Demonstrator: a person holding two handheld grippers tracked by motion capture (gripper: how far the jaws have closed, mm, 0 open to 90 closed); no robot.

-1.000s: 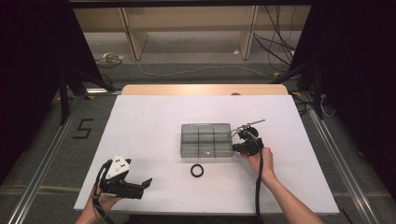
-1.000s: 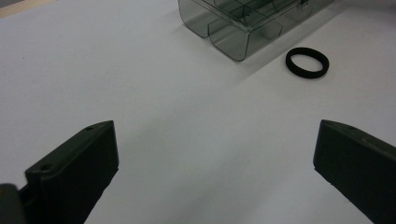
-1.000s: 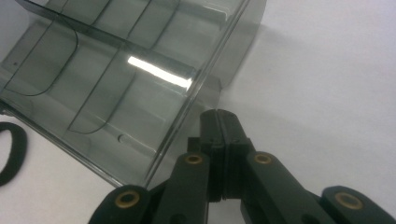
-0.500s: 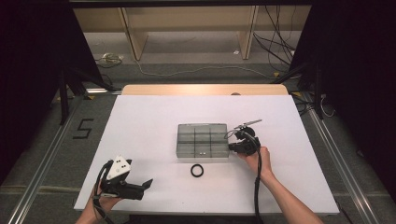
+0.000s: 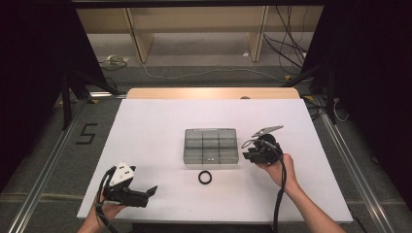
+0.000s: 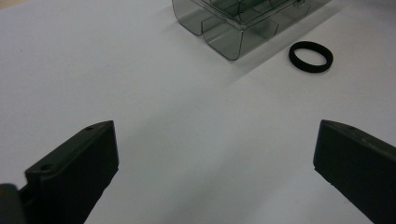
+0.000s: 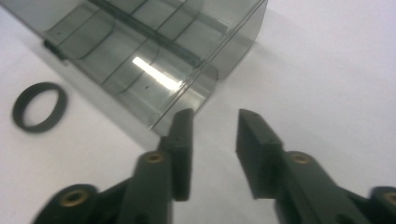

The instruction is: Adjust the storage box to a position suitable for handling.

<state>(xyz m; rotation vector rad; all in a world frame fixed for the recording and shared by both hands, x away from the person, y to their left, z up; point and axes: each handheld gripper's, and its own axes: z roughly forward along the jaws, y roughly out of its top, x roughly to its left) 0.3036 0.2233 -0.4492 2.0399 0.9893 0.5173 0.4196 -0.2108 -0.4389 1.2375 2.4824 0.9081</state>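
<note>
The right gripper (image 7: pixel 212 140) has just been opening its jaws, and nothing sits between them. Just beyond the left jaw's tip stands the corner of a smoky clear compartment box (image 7: pixel 154 51), seemingly not touching it. A black ring (image 7: pixel 39 106) lies flat on the white tabletop (image 7: pixel 327 70), well left of the jaws.

right gripper (image 5: pixel 248 153) fingers newly parted, empty, off the organizer box (image 5: pixel 211 145)

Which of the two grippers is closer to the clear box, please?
The right gripper, beside the clear box at its right edge; the left gripper rests far off, near the table's front left corner.
</note>
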